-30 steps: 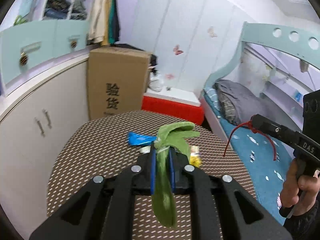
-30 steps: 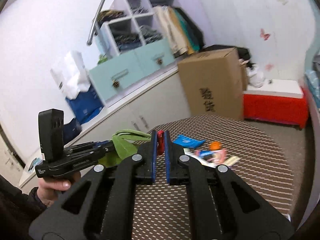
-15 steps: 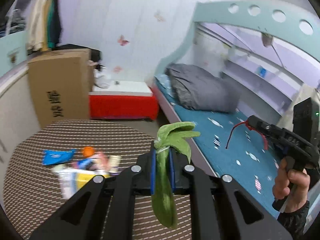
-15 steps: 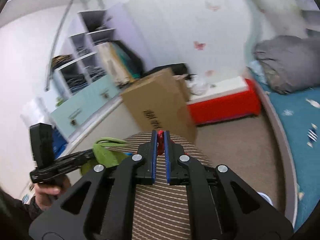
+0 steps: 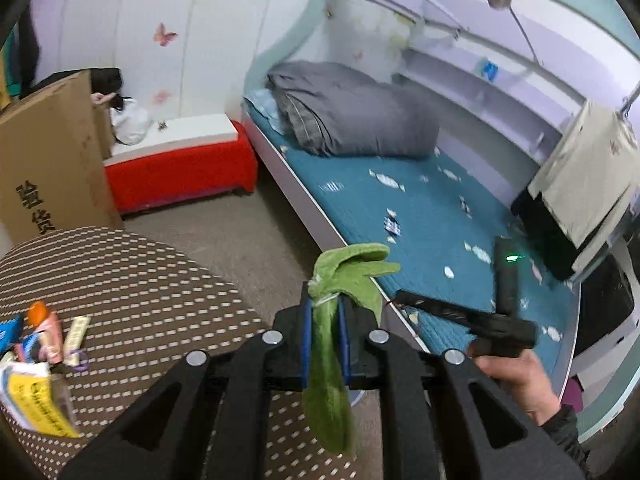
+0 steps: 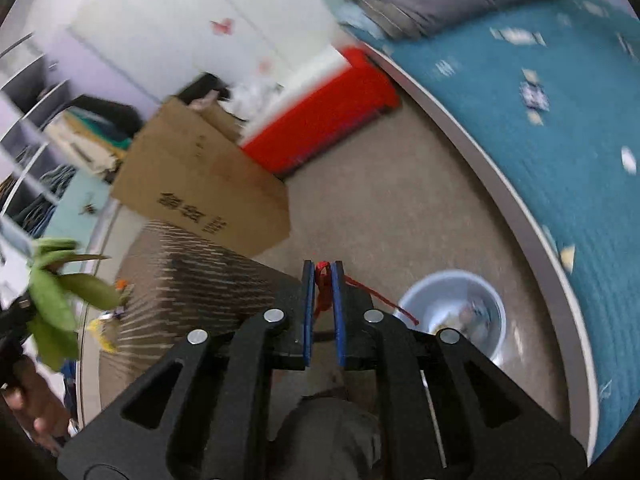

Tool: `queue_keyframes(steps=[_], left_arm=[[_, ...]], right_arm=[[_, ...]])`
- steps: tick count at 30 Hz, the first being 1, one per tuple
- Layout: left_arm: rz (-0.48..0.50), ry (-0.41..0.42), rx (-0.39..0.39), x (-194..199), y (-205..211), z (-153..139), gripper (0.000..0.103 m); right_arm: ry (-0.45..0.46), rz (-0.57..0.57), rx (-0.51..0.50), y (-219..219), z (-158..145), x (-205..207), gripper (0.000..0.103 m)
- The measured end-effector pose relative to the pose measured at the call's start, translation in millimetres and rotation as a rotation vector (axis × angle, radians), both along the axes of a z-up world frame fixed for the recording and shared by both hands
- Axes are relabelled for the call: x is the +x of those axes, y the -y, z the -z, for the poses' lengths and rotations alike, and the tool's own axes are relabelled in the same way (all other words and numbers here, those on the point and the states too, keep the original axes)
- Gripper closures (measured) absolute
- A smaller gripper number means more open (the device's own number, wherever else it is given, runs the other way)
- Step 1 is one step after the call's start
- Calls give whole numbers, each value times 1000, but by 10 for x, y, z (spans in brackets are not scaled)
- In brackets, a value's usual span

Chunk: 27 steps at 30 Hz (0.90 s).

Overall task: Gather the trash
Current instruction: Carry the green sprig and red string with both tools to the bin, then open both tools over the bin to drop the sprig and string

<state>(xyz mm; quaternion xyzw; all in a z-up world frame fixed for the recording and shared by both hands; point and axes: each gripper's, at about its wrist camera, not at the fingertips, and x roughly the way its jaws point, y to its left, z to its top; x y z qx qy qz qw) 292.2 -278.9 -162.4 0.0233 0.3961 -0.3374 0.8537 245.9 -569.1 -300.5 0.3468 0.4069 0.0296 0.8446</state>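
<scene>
The left gripper [image 5: 325, 308] is clamped on a limp green cloth [image 5: 330, 356], whose top flops forward past the blue pads [image 5: 306, 336] while its tail hangs down between the black linkage arms. The right gripper [image 6: 323, 280] pinches a knot of red string [image 6: 322, 288], one strand trailing off to the right of the fingers. Seen from the left wrist, the person's right hand [image 5: 516, 376] holds its tool in the air over the floor beside the bed [image 5: 400, 216]. Below the right gripper stands a pale blue bin [image 6: 452, 312] on the beige floor, close to the bed's white edge, with scraps blurred inside. To the left lies a round brown table [image 5: 132, 300] with a dotted cover, carrying loose wrappers [image 5: 44, 336] and a yellow packet [image 5: 40, 400] near its left rim. Behind it stand a cardboard box [image 5: 52, 160] and a red storage box [image 5: 180, 176], with a grey duvet [image 5: 352, 116] heaped at the head of the bed
</scene>
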Motion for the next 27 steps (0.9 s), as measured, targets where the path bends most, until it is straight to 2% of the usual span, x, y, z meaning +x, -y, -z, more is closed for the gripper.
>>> queue_keyframes(steps=[1, 3, 4, 5, 6, 9, 12, 21, 23, 24, 25, 26, 27], left_arm=[[8, -6, 8, 10, 61, 34, 92], [30, -18, 32, 37, 245, 135, 92], [39, -23, 43, 45, 307, 180, 92], [51, -32, 58, 59, 394, 244, 92], [60, -40, 69, 71, 453, 291, 92], [86, -63, 102, 93, 673, 460, 92], [111, -80, 126, 103, 853, 585, 92], [203, -155, 208, 167, 1362, 993, 90], [224, -171, 232, 202, 1467, 1084, 78], [225, -179, 232, 218, 1494, 1111, 56], [211, -177, 236, 244, 1503, 1134, 23], [187, -162, 239, 259, 1486, 1131, 12], [166, -148, 240, 265, 1470, 1119, 8]], right_arm=[[-37, 5, 27, 48, 177, 31, 92], [-99, 29, 62, 126, 439, 55, 80], [-119, 37, 83, 155, 543, 62, 62], [-129, 49, 106, 179, 632, 49, 35], [-130, 67, 115, 194, 673, 27, 31], [-129, 91, 125, 246, 728, -48, 29], [-106, 131, 103, 346, 659, -148, 19], [39, 246, 50, 622, 77, -548, 13], [57, 264, 44, 637, -19, -611, 12], [64, 270, 44, 645, -59, -629, 12], [71, 273, 42, 650, -89, -650, 12], [78, 274, 36, 636, -135, -669, 11], [80, 274, 31, 631, -156, -675, 11]])
